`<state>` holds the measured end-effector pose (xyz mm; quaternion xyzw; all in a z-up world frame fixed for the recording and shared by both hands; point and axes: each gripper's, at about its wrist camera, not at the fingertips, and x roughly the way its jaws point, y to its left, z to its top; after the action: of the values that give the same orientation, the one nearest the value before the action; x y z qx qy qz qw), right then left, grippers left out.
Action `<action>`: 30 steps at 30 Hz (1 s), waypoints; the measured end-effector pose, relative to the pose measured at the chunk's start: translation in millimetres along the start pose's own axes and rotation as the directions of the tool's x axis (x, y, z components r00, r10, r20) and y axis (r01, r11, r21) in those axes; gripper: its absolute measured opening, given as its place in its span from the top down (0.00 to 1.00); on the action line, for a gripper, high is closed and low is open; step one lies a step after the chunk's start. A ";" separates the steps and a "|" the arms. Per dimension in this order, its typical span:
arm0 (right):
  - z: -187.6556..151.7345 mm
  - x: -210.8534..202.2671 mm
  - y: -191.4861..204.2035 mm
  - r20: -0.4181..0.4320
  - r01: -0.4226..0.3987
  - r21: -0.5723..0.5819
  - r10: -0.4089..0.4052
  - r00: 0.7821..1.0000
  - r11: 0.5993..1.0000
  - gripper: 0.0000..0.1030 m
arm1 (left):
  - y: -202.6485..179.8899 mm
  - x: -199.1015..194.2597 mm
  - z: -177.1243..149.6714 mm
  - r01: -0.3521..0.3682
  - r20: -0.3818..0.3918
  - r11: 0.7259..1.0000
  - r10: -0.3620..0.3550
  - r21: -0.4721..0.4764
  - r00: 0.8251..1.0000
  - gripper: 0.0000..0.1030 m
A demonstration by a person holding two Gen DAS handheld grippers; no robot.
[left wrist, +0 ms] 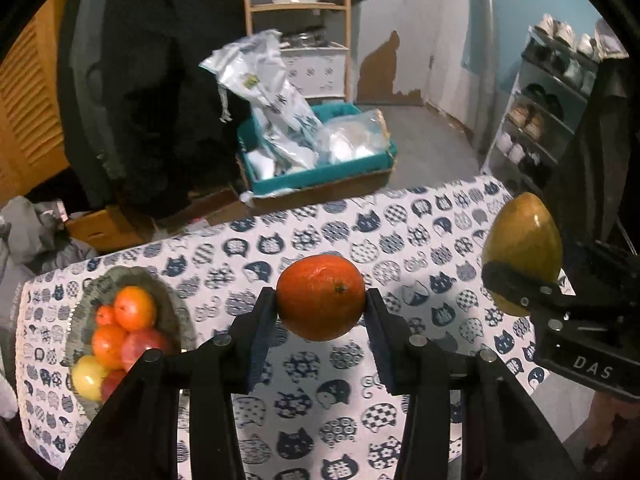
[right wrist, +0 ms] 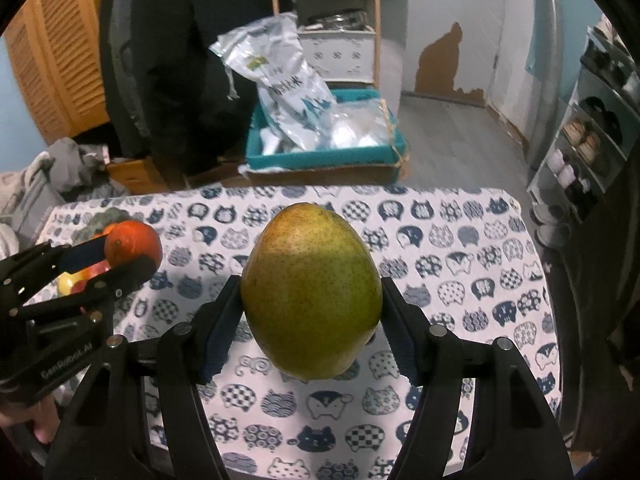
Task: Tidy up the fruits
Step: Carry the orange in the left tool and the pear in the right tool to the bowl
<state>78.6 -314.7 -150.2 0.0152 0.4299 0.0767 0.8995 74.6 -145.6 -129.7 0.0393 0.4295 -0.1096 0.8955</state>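
Cat-print tablecloth (left wrist: 400, 216) on table, teal box (left wrist: 320, 176) behind | left wrist: your left gripper (left wrist: 321, 300) clamps orange (left wrist: 321, 297) above cloth, fruit plate (left wrist: 160, 292) at left | right wrist: your right gripper (right wrist: 312, 312) grips mango (right wrist: 312, 292) at its sides, above cloth; left gripper with orange at left.

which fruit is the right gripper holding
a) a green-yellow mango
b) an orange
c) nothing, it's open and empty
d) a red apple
a: in the right wrist view the right gripper is shut on the green-yellow mango, held clear above the cat-print tablecloth, while the orange sits in the left gripper.
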 end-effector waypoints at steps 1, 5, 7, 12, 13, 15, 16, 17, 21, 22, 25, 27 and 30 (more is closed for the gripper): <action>1.7 -1.0 3.0 0.004 -0.007 -0.006 0.007 1.000 1.000 0.35 | 5.5 -2.2 1.1 -0.008 0.006 1.000 0.008 -0.007 1.000 0.56; 9.4 -4.1 17.7 0.020 -0.028 -0.026 0.028 0.999 0.999 0.35 | 27.0 -10.0 4.5 -0.041 0.027 0.999 0.042 -0.035 0.999 0.56; 13.5 -4.7 25.5 0.026 -0.037 -0.037 0.038 0.999 0.999 0.35 | 39.5 -13.1 6.3 -0.047 0.032 0.997 0.049 -0.059 0.998 0.56; 21.8 -2.3 44.6 0.029 -0.059 -0.060 0.061 0.998 0.996 0.35 | 67.4 -19.3 7.9 -0.061 0.038 0.992 0.065 -0.113 0.997 0.56; 23.9 -0.7 49.7 0.027 -0.064 -0.065 0.066 0.997 0.996 0.35 | 71.3 -20.3 7.4 -0.064 0.039 0.991 0.069 -0.120 0.997 0.56; 26.5 2.7 57.5 0.024 -0.073 -0.073 0.075 0.997 0.995 0.35 | 82.7 -22.7 6.6 -0.074 0.043 0.987 0.081 -0.139 0.996 0.56; 28.1 4.8 62.8 0.022 -0.078 -0.079 0.080 0.997 0.994 0.35 | 86.7 -23.4 5.7 -0.080 0.043 0.986 0.087 -0.145 0.995 0.56; 29.5 7.0 67.0 0.020 -0.083 -0.084 0.085 0.996 0.993 0.35 | 91.8 -24.1 5.1 -0.087 0.043 0.985 0.095 -0.150 0.995 0.56; 34.6 16.3 86.7 0.008 -0.106 -0.108 0.107 0.994 0.988 0.35 | 111.6 -26.0 3.6 -0.120 0.044 0.978 0.129 -0.168 0.991 0.56; 35.8 19.1 92.2 0.005 -0.112 -0.114 0.113 0.994 0.987 0.35 | 117.3 -26.1 3.2 -0.126 0.044 0.976 0.136 -0.175 0.990 0.56; 38.9 28.2 108.1 -0.009 -0.130 -0.130 0.130 0.991 0.983 0.35 | 134.1 -26.9 0.9 -0.141 0.040 0.970 0.152 -0.199 0.988 0.56; 41.3 34.5 118.9 -0.017 -0.142 -0.142 0.141 0.990 0.980 0.35 | 145.5 -27.1 -1.5 -0.156 0.035 0.965 0.167 -0.211 0.985 0.56; 44.2 41.8 132.3 -0.027 -0.157 -0.159 0.155 0.988 0.975 0.35 | 158.9 -26.3 -5.5 -0.181 0.024 0.958 0.191 -0.221 0.981 0.56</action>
<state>122.3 -175.9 -142.2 -0.0240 0.4264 0.1815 0.8858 91.0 14.2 -116.5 -0.0213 0.4129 0.0221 0.9103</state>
